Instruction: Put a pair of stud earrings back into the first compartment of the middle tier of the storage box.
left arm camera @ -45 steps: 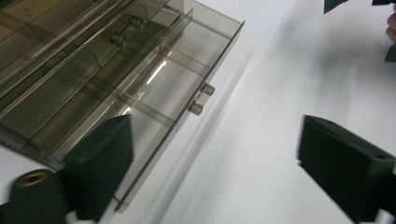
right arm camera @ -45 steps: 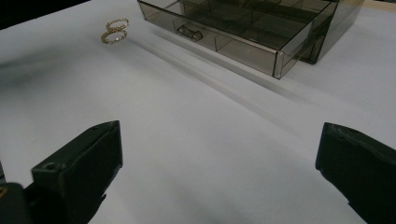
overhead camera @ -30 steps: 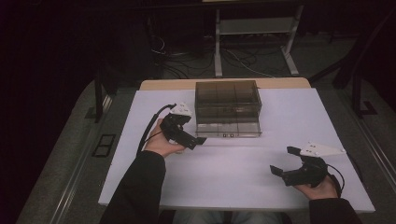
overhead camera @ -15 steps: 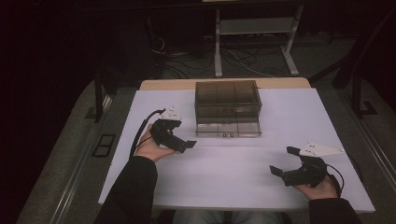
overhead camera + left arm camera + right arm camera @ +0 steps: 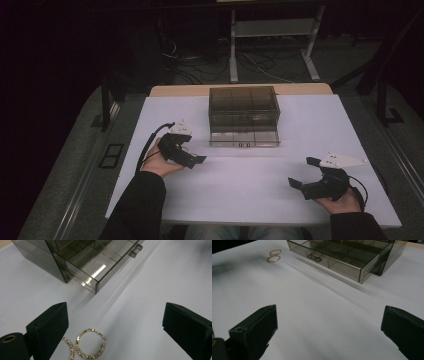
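Reaching for the pair of gold hoop earrings looks like the step in hand — they lie flat on the white table, side by side and touching or nearly so, at the bottom of the left gripper view, just inside the left-hand jaw. The left gripper sits left of centre in the high view, near the front left corner of the smoky plastic drawer box; its jaws stand wide and have just been closing a little, with nothing pinched between them yet — the nearer hoop is partly hidden behind the left jaw. The bottom drawer is pulled out, empty in the compartments that show, in the upper middle of the left gripper view. The right gripper rests at the lower right of the high view, jaws wide and empty, well apart from the hoops, which show small at the upper left of its own view. Judgement on doing it well: shift the left gripper so that one hoop, not both, sits midway between the pads, come down until the pad tips nearly meet the table, then close across the ring's wire. Thin, flat hoops tend to skid or flip under a pad; a slow close should help. The two may lift together if they are caught on each other.
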